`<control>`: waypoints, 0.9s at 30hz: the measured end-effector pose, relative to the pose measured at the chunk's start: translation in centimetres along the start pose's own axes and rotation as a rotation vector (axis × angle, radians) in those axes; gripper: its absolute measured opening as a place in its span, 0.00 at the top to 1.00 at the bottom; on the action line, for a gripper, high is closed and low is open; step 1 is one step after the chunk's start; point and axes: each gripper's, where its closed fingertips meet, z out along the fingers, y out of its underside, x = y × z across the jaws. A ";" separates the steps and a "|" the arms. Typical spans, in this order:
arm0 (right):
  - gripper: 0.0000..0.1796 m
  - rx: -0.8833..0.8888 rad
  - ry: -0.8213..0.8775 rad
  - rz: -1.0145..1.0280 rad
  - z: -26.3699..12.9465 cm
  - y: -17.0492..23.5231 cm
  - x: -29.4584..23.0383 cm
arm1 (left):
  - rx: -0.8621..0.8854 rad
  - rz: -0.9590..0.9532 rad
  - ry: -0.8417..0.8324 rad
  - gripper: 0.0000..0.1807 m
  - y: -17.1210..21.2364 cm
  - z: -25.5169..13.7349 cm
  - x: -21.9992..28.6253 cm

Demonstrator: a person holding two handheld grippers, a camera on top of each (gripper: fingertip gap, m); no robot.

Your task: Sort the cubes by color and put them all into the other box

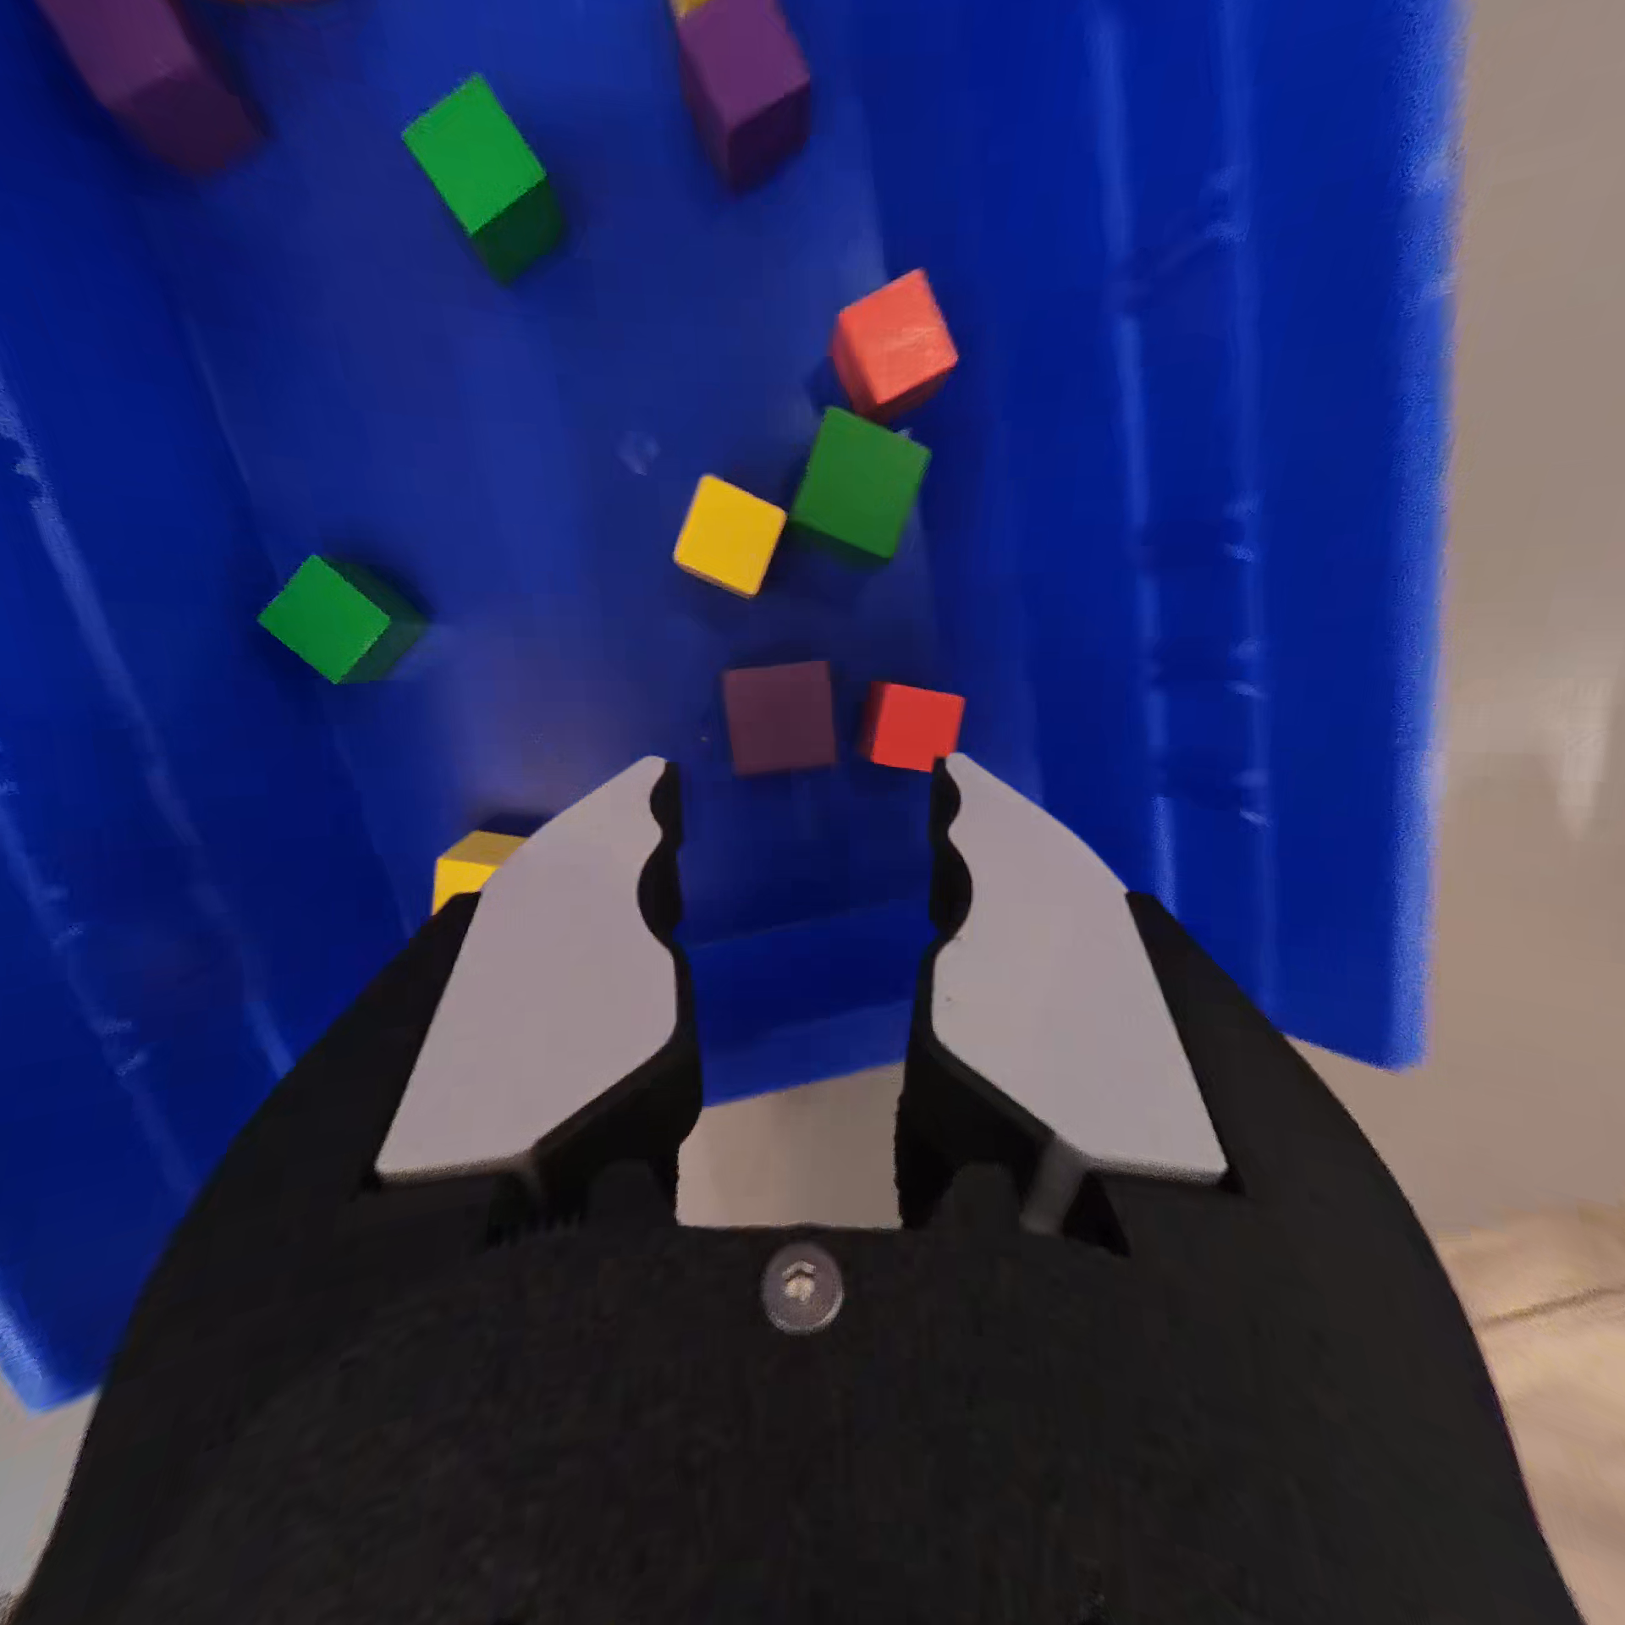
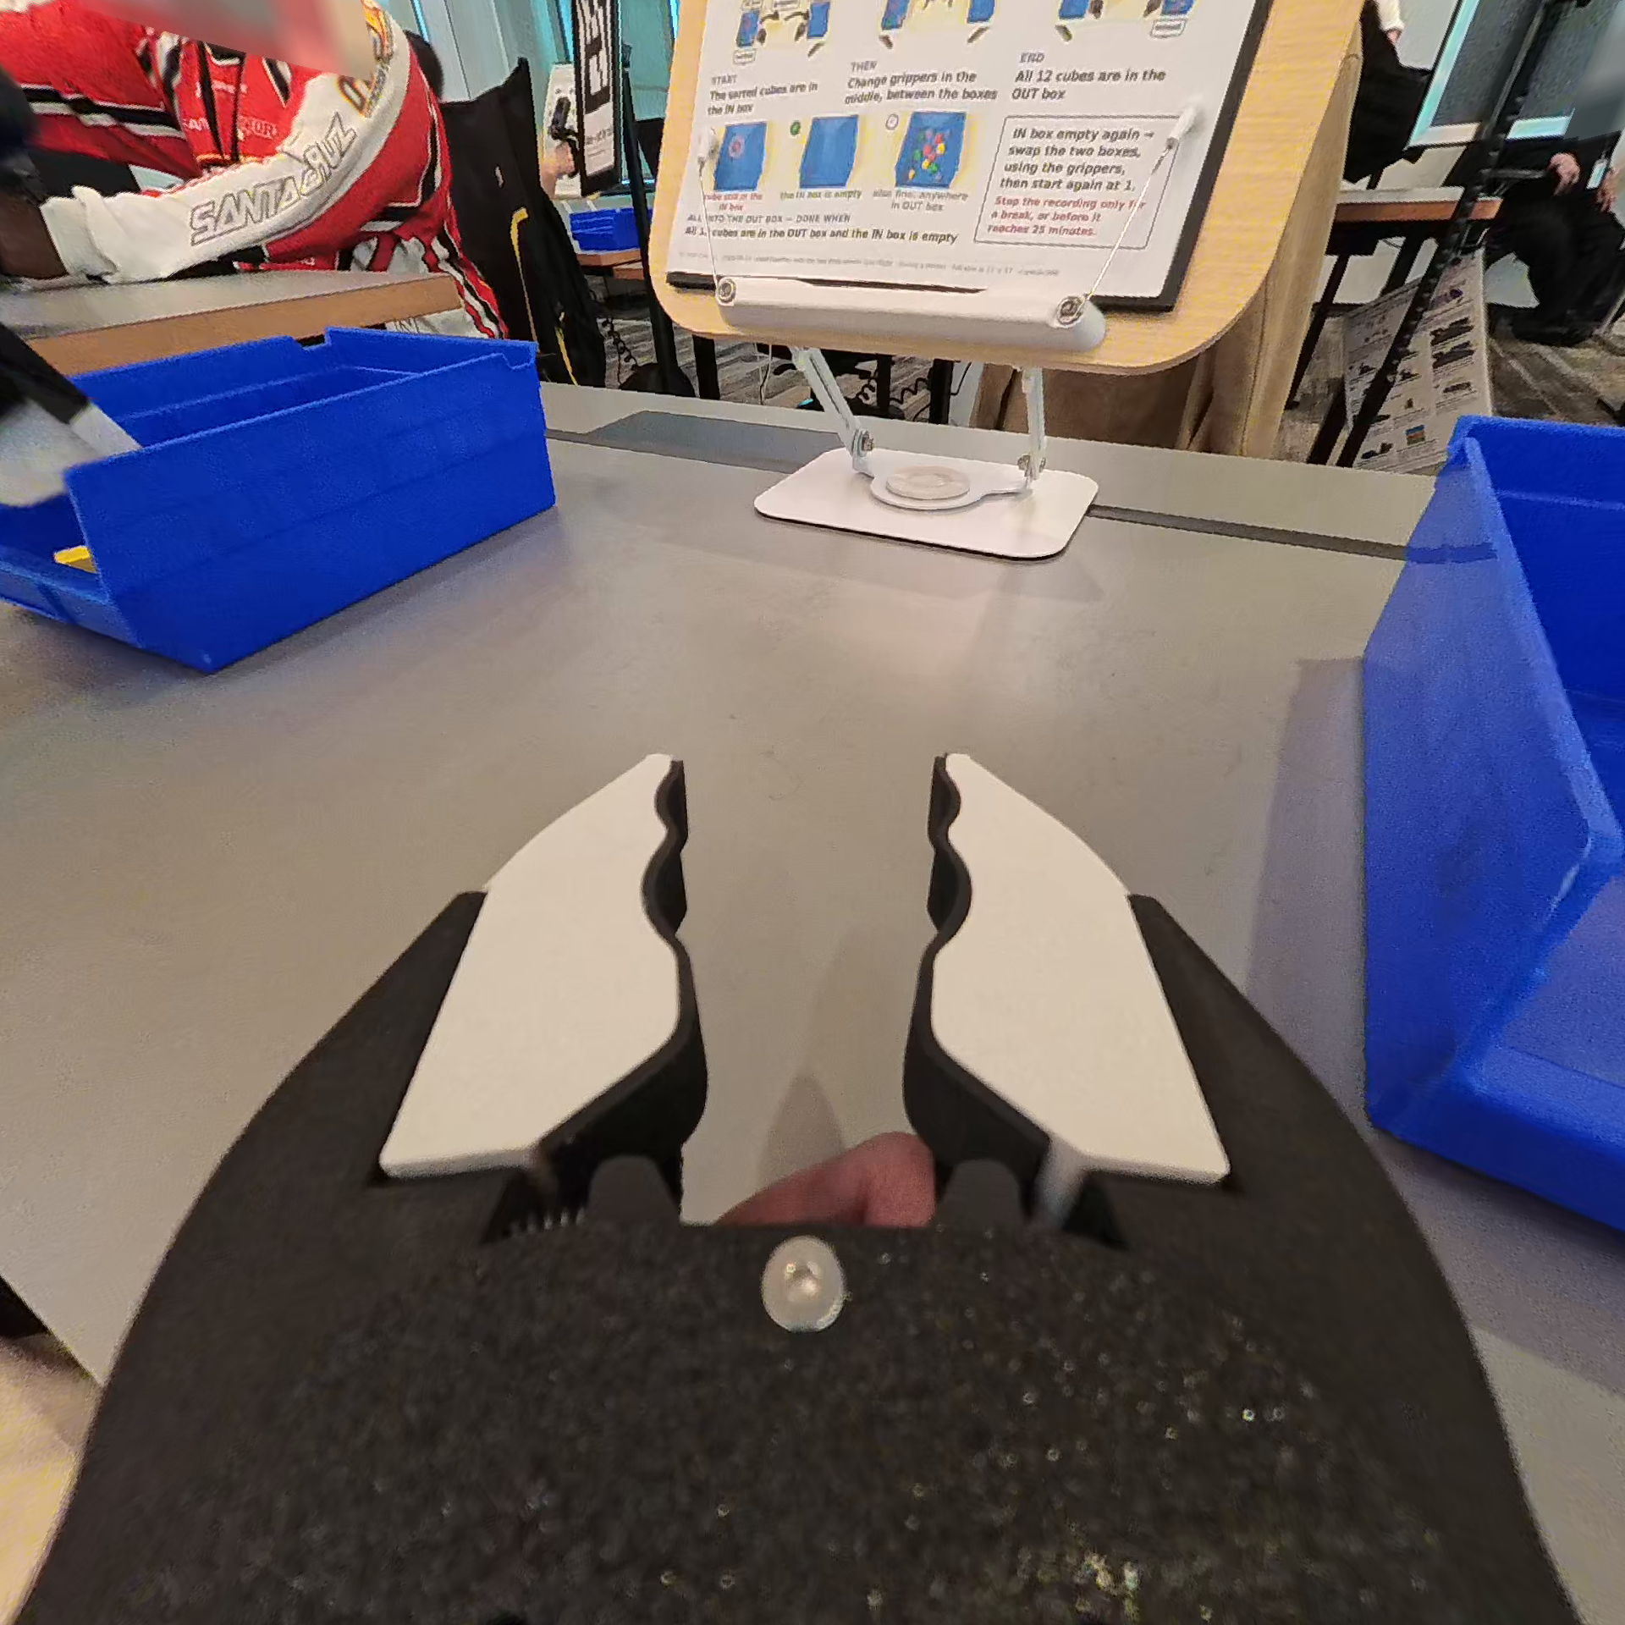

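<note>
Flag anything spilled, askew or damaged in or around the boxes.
Nothing stands out. The cubes, like the purple one nearest the open left tool, lie loose at mixed angles inside the left box, none outside it. The right tool is open over bare table.

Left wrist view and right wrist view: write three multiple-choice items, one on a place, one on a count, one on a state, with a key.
1. The purple cube nearest the left gripper lies beside a:
A. red cube
B. white cube
C. black cube

2. Green cubes in the blue box:
A. none
B. three
C. seven

3. The right gripper is:
A. shut on a cube
B. open, empty
C. out of view

Key: 1 A, red sits just right of it; 2 B, three show; 3 B, bare table between its fingers.
</note>
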 end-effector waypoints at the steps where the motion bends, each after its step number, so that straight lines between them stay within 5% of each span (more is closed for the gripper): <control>1: 0.71 -0.002 -0.002 -0.001 0.0 0.1 0.0 | -0.019 -0.006 -0.013 0.70 0.1 0.7 -0.5; 5: 0.71 -0.016 -0.006 0.001 0.1 0.4 -0.1 | -0.068 -0.032 0.024 0.68 0.6 2.9 -0.9; 8: 0.71 -0.024 -0.005 0.002 0.2 0.6 -0.1 | -0.048 -0.040 0.109 0.84 0.2 3.1 0.2; 14: 0.72 -0.029 -0.006 -0.012 0.3 0.6 -0.4 | -0.068 0.034 0.065 0.85 1.0 2.6 -0.4; 20: 0.73 -0.027 0.018 -0.014 0.1 0.5 0.7 | 0.287 0.117 0.126 0.85 -2.1 -4.4 0.6; 24: 0.73 0.000 0.007 0.037 -0.3 -0.3 1.8 | 0.679 0.232 0.498 0.85 -3.3 -12.5 7.1; 27: 0.74 0.033 -0.089 0.151 -0.5 -0.6 1.8 | 0.806 0.321 0.862 0.85 -1.2 -15.1 12.1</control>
